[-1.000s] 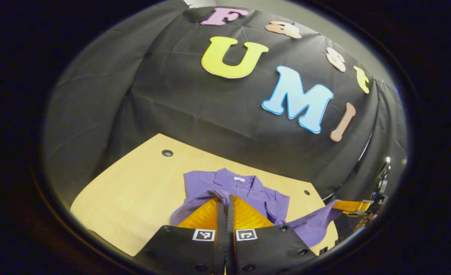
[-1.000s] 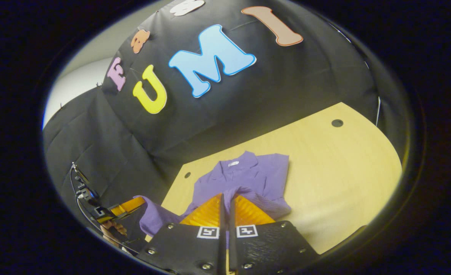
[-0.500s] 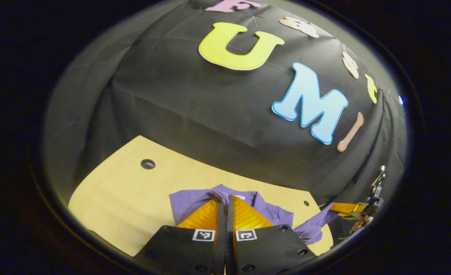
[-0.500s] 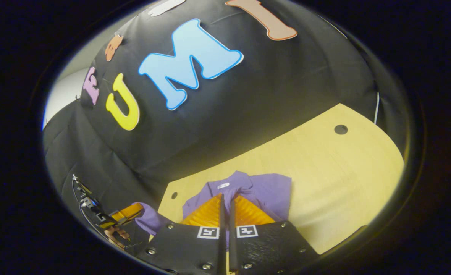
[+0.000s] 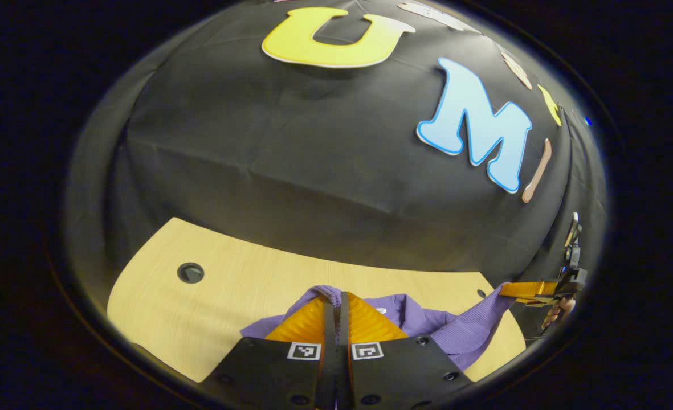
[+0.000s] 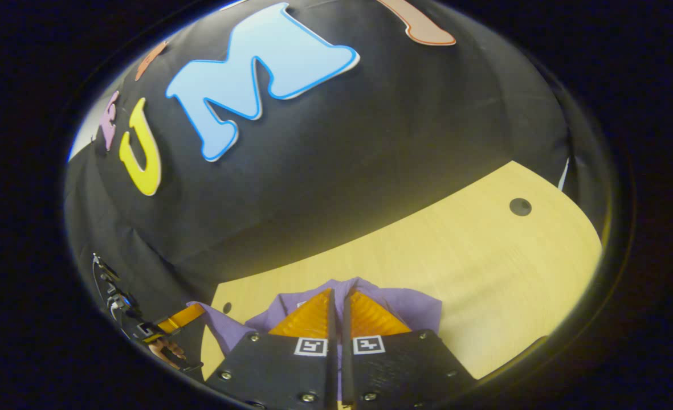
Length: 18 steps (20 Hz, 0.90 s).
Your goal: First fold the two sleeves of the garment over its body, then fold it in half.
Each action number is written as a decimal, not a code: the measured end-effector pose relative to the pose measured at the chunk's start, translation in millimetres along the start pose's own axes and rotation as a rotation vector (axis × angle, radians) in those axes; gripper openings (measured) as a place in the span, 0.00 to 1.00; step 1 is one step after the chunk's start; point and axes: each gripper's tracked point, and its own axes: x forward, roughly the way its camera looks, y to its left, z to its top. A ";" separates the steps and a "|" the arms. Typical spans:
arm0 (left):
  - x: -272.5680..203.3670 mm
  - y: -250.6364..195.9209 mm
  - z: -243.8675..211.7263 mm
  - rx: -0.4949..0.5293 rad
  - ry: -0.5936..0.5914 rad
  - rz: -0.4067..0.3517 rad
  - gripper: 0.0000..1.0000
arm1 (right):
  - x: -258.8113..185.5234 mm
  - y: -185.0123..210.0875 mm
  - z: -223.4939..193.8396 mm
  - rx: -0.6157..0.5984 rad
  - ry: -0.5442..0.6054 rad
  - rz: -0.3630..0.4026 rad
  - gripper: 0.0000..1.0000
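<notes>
A purple collared garment lies on the wooden table, its body partly hidden behind my fingers. My left gripper is shut on a pinch of its purple fabric, held just above the table. My right gripper is likewise shut on a fold of the garment. In the left gripper view the right gripper appears at the far right, with purple cloth trailing from its orange fingers. In the right gripper view the left gripper shows at the lower left, also holding purple cloth.
The table has round cable holes near its far corners. The black cloth wall rises close behind the table's far edge. Bare wood stretches to the right of the garment in the right gripper view.
Both grippers have carried the held fabric forward toward the collar and the back wall. More of the garment's body is now covered behind the fingers.
</notes>
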 end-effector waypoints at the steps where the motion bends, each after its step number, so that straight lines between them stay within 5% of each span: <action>1: 10.4 4.6 -1.1 0.016 0.004 0.006 0.05 | 9.7 -7.3 -0.3 0.014 0.007 -0.022 0.02; 14: 86.0 69.8 -44.7 0.105 0.039 0.120 0.06 | 89.8 -77.5 -17.2 0.076 0.084 -0.237 0.03; 18: 86.2 66.8 -40.2 0.100 0.020 0.124 0.11 | 91.5 -77.8 -14.2 0.056 0.058 -0.248 0.13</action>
